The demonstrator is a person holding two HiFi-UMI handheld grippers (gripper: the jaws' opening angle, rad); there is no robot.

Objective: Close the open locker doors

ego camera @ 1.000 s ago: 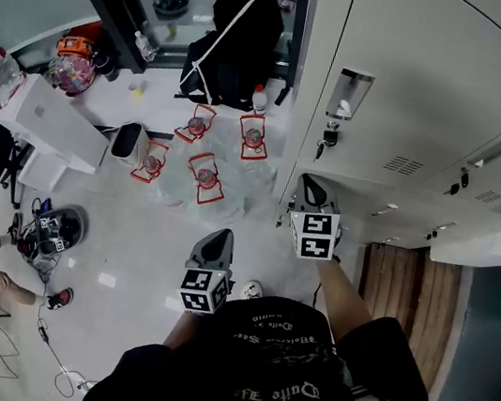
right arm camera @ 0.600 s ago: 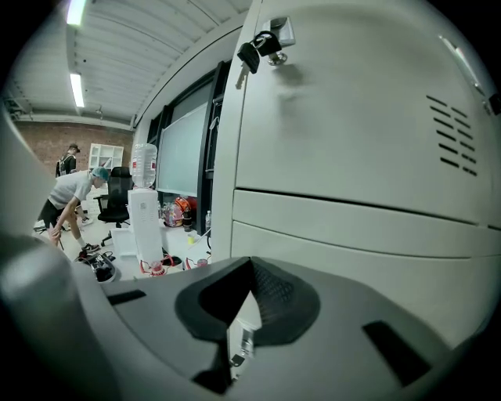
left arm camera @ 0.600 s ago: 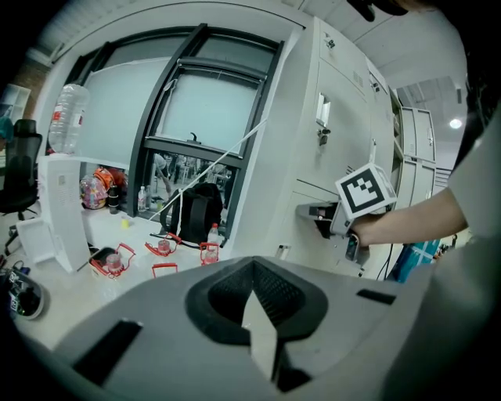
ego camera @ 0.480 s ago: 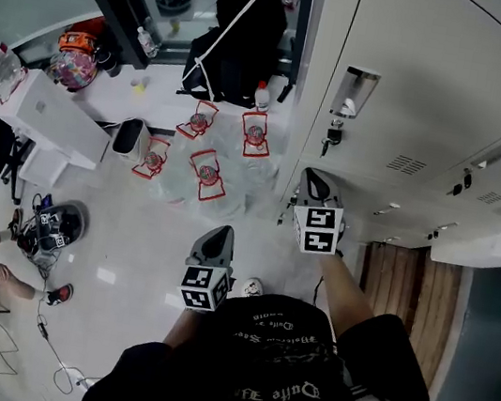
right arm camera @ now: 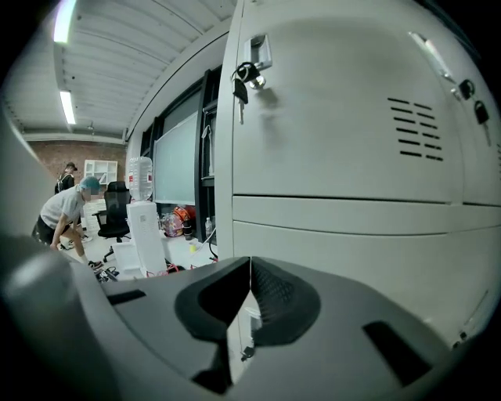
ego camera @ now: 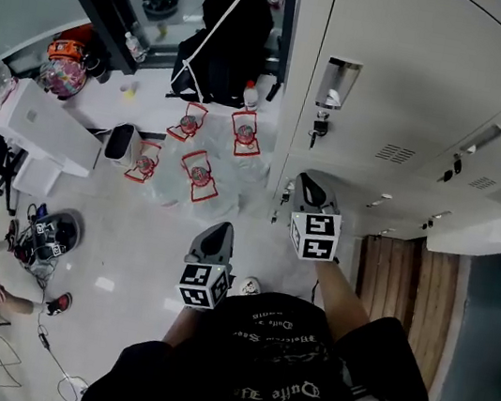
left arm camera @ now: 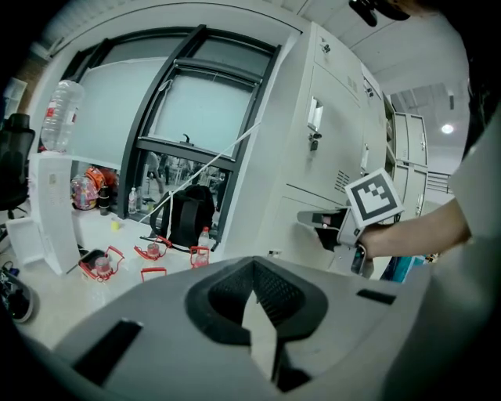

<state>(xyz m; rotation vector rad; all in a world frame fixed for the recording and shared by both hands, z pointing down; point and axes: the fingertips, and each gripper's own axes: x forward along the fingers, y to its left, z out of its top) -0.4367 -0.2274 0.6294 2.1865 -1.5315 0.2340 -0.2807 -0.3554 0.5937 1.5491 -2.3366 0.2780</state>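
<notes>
Lockers fill our head view from twelve to three o'clock. Our right gripper, clenched empty, points at a door at one o'clock. Our left gripper is clenched empty too.

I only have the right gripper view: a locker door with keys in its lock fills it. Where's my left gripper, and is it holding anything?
Observer: The left gripper hangs over the floor, left of the right gripper and clear of the lockers; its jaws are together on nothing.
Operator: Is my right tip on the door?
Observer: The left gripper view shows it close to the lockers; I cannot tell whether they touch.
Operator: Any door open to my right?
Observer: In the head view a pale panel juts from the lockers right of that gripper; possibly an open door, I can't be sure.
</notes>
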